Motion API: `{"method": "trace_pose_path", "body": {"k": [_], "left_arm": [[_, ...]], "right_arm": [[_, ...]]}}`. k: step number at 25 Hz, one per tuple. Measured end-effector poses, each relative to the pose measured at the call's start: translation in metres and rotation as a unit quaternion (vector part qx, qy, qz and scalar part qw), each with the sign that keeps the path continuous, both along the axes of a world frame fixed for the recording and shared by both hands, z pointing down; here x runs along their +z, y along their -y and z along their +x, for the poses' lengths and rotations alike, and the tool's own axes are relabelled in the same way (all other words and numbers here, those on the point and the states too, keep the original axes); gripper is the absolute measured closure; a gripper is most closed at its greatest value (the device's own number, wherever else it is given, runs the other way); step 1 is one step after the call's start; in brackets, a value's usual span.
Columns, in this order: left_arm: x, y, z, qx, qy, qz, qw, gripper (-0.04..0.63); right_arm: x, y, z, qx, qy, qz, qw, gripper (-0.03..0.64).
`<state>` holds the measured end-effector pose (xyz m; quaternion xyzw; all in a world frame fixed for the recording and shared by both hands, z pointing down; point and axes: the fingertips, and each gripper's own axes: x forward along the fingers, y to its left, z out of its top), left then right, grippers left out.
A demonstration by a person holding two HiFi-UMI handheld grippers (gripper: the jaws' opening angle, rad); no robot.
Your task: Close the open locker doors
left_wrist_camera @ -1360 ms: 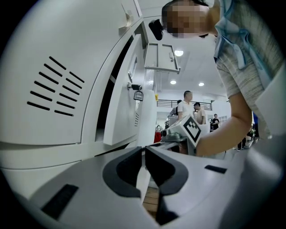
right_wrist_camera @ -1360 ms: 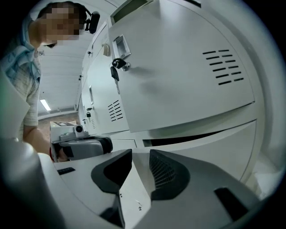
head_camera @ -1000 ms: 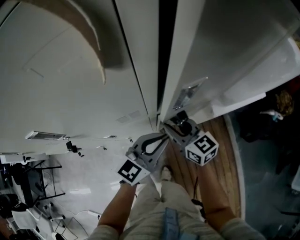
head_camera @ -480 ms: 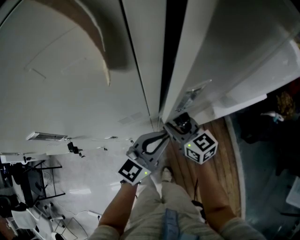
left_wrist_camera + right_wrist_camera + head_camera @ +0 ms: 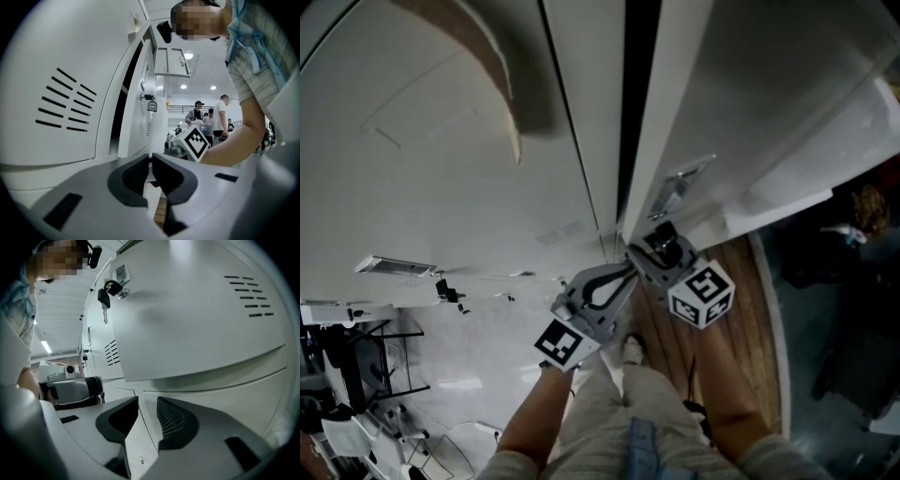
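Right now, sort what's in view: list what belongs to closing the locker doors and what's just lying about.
Job: white metal locker door standing ajar; black-headed key hanging at its lock; left claw, shut; right claw, open.
Lying about: black metal-frame stand; bystanders in the background.

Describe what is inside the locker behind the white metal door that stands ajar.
Through the gap beside the white metal locker door, only a narrow dark strip of interior shows. No contents can be made out in it; the door covers the rest of the compartment.
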<state>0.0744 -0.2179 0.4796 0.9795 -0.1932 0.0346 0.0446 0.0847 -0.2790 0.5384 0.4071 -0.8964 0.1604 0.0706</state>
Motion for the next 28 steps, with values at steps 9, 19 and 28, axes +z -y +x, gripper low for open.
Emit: {"method": "trace_pose_path", "body": {"k": [9,19,28], "left_arm": [[-0.033,-0.018,0.013,0.018,-0.01,0.029,0.9994,0.588],[-0.111,-0.059,0.05,0.075,-0.029,0.079,0.9937,0.588],[-0.231,-0.098,0.088,0.131,-0.07,0.167,0.9747,0.588]], "right_arm": [[-0.027,-0.041,0.023,0.001,-0.016,0.013,1.0,0.494],[-0.151,-0.099,0.049,0.004,-0.03,0.117,0.993,0.494],[-0.295,-0.148,0.09,0.067,-0.049,0.272,0.959,0.494]]}}
